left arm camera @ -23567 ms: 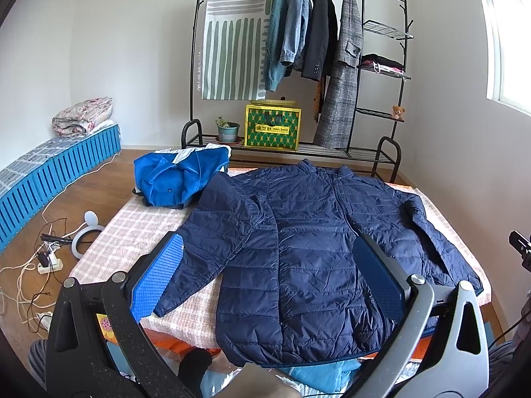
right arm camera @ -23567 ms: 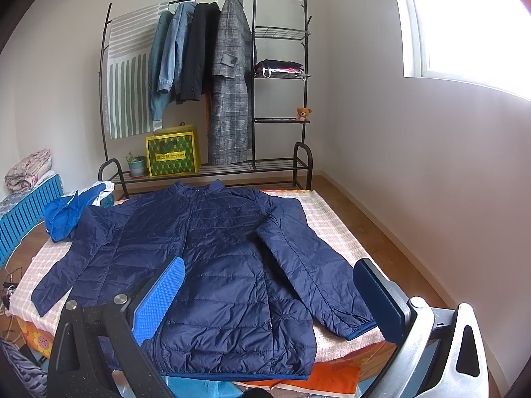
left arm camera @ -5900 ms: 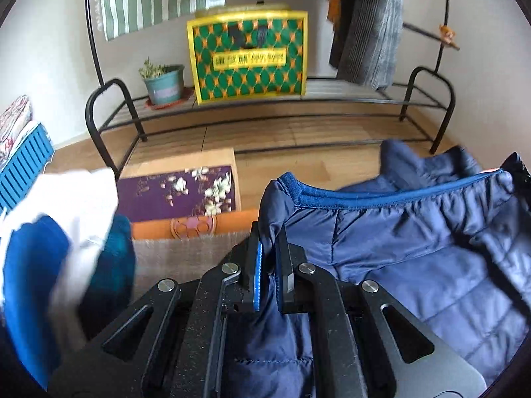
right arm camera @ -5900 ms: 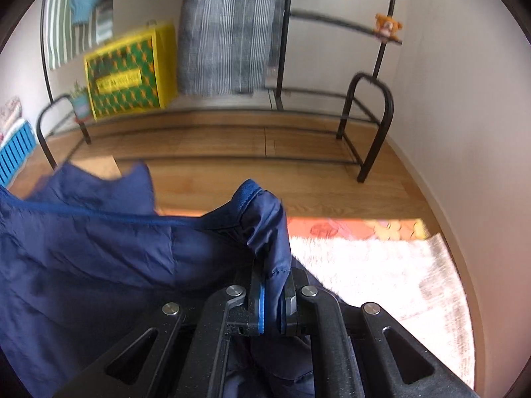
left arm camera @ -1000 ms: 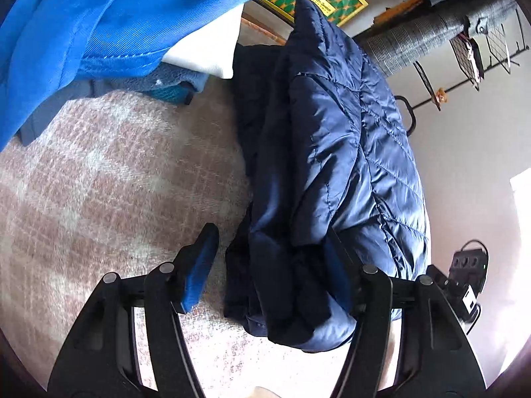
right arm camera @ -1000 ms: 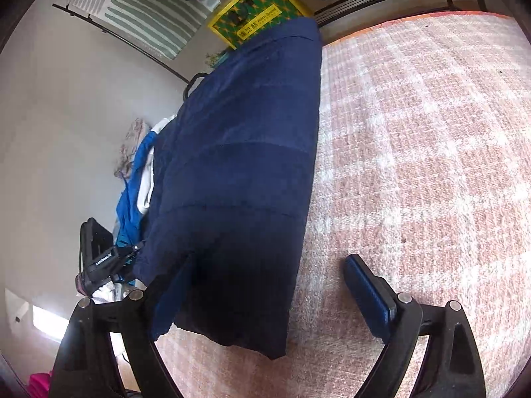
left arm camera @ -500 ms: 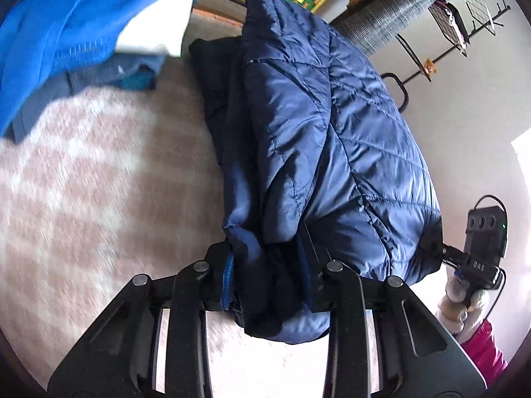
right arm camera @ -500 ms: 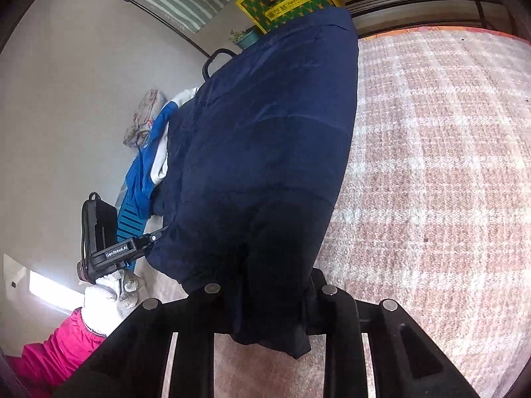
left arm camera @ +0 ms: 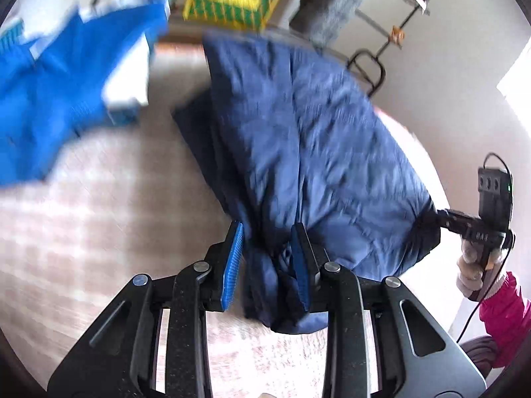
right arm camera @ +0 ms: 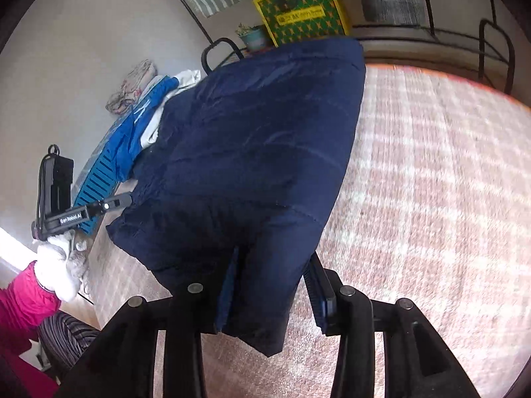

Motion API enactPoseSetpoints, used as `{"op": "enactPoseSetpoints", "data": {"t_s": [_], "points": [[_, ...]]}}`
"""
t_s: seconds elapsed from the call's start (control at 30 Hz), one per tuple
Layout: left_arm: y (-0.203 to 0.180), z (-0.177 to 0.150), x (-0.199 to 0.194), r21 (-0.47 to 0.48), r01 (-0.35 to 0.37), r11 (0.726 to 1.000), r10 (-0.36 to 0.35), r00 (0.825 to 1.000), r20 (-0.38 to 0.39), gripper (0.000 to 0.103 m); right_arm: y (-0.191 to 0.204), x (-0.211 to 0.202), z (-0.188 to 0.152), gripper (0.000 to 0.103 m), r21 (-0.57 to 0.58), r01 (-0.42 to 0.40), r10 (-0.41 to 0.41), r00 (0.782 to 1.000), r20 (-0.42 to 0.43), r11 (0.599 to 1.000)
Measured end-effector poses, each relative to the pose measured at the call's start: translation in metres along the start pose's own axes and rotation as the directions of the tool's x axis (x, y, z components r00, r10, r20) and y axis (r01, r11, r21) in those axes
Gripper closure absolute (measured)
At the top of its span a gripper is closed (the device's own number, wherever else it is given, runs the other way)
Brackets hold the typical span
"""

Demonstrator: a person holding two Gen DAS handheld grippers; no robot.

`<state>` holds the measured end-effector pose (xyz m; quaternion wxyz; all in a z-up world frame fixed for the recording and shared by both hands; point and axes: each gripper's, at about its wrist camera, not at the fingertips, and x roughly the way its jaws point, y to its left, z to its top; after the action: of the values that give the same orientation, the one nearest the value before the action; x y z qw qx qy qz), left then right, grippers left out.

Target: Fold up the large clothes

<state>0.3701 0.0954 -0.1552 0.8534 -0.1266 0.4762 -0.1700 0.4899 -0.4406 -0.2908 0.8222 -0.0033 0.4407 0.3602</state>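
Navy jacket (left arm camera: 308, 152) — near hem being gripped by left gripper (left arm camera: 267, 262); right gripper (right arm camera: 275, 285) opening, apparently holding — corners should be kept level.

A navy quilted puffer jacket (left arm camera: 308, 139) is lying folded into a long, narrow bundle on a pink-and-white checked bed (right arm camera: 431, 199), running lengthwise away from the viewer. Its near end is lifting off the bed, bunching and hanging down in puffy layers.
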Motion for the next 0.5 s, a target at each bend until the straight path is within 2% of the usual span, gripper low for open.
{"op": "enactPoseSetpoints", "data": {"t_s": [0.1,0.17,0.2,0.23,0.27,0.33,0.37,0.5], "points": [[-0.007,0.024,-0.032,0.024,-0.016,1.0,0.013,0.995,0.103,0.075,0.013,-0.009,0.017,0.059,-0.089,0.039,-0.037,0.999,0.025,0.995],[-0.017,0.039,-0.043,0.056,-0.031,0.998,0.024,0.991,0.132,0.073,0.019,-0.009,0.027,0.058,-0.136,0.059,-0.057,0.998,0.024,0.989],[-0.024,0.049,-0.046,0.066,-0.023,0.998,0.013,0.99,0.142,0.073,0.021,-0.011,0.032,0.058,-0.155,0.053,-0.052,0.999,0.009,0.986],[-0.031,0.057,-0.048,0.078,-0.021,0.997,0.009,0.988,0.156,0.073,0.021,-0.012,0.035,0.059,-0.178,0.011,-0.017,0.999,-0.03,0.984],[-0.037,0.068,-0.046,0.099,-0.032,0.995,0.016,0.987,0.159,0.073,0.019,-0.018,0.025,0.062,-0.196,0.005,-0.015,0.998,-0.053,0.981],[-0.05,0.092,-0.033,0.155,-0.077,0.985,0.05,0.984,0.172,0.073,0.018,-0.028,0.021,0.062,-0.237,0.106,-0.118,0.992,-0.039,0.966],[-0.052,0.101,-0.026,0.159,-0.085,0.984,0.057,0.983,0.176,0.073,0.014,-0.032,0.023,0.062,-0.23,0.12,-0.129,0.991,-0.026,0.966],[-0.051,0.139,0.023,0.125,-0.136,0.983,0.11,0.975,0.191,0.073,0.004,-0.042,0.061,0.062,-0.157,0.158,-0.142,0.984,0.112,0.975]]}}
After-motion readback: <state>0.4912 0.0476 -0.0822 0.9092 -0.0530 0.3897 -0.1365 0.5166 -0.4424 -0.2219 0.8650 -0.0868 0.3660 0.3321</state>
